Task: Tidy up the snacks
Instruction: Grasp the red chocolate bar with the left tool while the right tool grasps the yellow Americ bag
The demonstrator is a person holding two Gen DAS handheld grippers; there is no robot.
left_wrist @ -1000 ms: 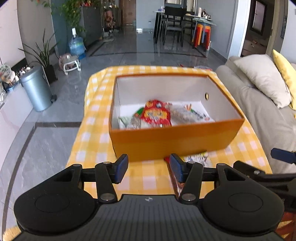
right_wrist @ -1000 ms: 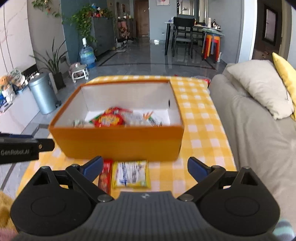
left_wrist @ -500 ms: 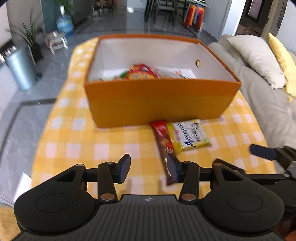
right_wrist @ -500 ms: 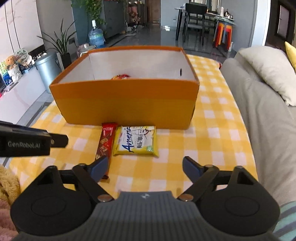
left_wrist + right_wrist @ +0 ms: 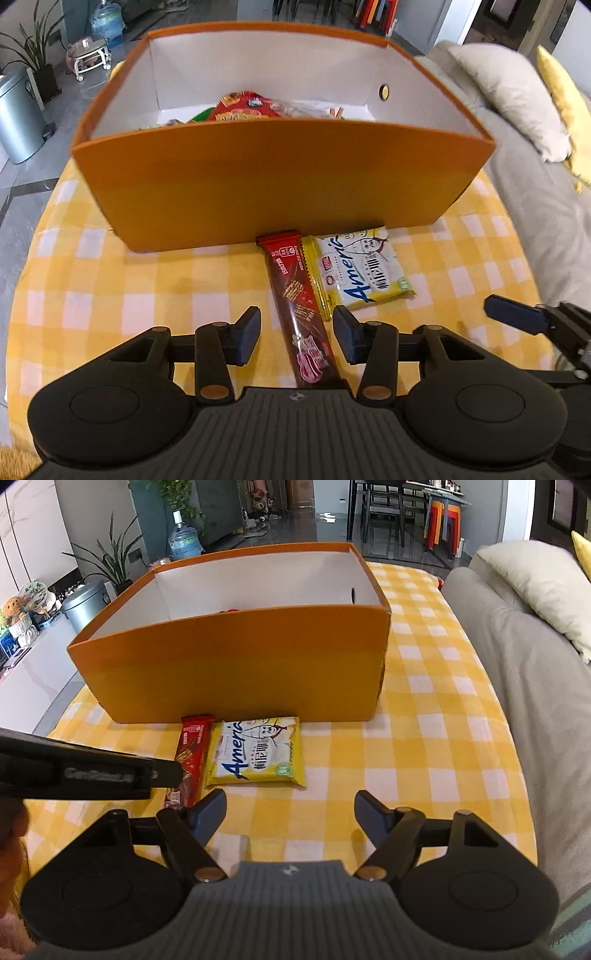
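The long red-brown foil-wrapped wafer bar [image 5: 299, 314] lies on the yellow-checked cloth of the bench [image 5: 110, 295], low in the middle of the left view, one end against the tall orange cardboard box [image 5: 266, 177] and its long edge touching the flat yellow-and-white biscuit packet [image 5: 360, 269]. That closeness looks like the main hazard: the right-hand pad of the left gripper [image 5: 295, 336] could catch the packet's edge and drag both together, or the slick wrapper could slide out of a shallow pinch. The left fingers stand about half open, one on each side of the bar, not pressing it as far as I can see.

The right gripper [image 5: 290, 812], low in its own view, tilts steeply down at the bench just short of the packet. Its fingers are closing with only cloth between them; closing this early, they may end up too narrow for the packet.

The two tools sit close, so they could knock together.
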